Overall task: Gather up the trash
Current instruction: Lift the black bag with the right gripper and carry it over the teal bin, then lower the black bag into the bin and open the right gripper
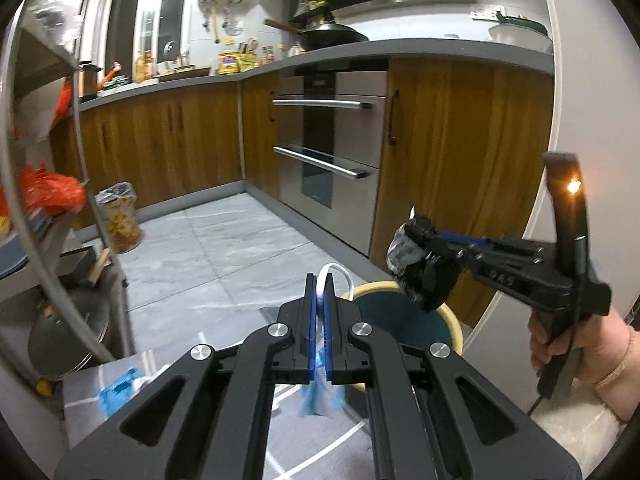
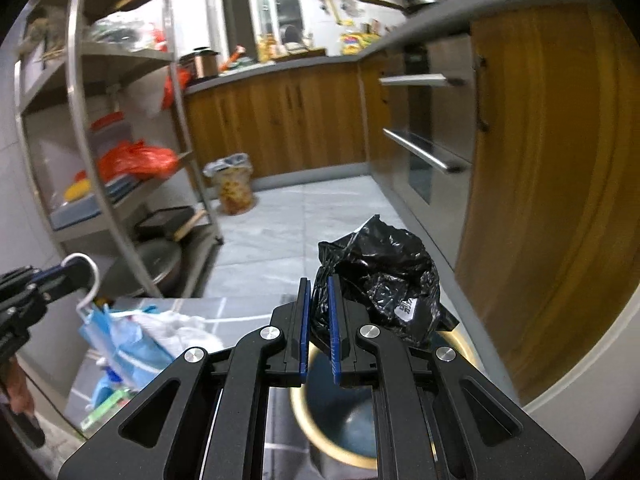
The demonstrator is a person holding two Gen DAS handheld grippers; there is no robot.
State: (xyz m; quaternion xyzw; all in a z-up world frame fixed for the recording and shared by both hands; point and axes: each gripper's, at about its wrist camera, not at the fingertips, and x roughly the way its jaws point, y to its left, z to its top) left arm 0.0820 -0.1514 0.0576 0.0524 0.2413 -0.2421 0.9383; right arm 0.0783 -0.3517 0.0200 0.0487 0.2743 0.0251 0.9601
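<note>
Black bag point(image 2: 380, 276) clenched in right claw point(image 2: 319, 280) above bin point(image 2: 304, 412), left claw point(image 1: 319, 280) pinching white handle point(image 1: 340, 272).

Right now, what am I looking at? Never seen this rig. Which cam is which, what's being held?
There is no robot here. A person holds a two-finger tool in each hand, and each tool carries a fisheye camera looking forward along its fingers.

The left wrist view shows the left tool shut on a blue and white bag by its white handle. At the right of that view you also see the right tool from the side, with the person's hand on its grip.

The right wrist view shows the right tool shut on a crumpled black plastic bag. Below it stands a round bin with a pale yellow rim and dark inside.

The setting is a kitchen: grey tiled floor, wooden cabinets, a steel oven, a metal shelf rack, and a small lined waste basket on the floor.
</note>
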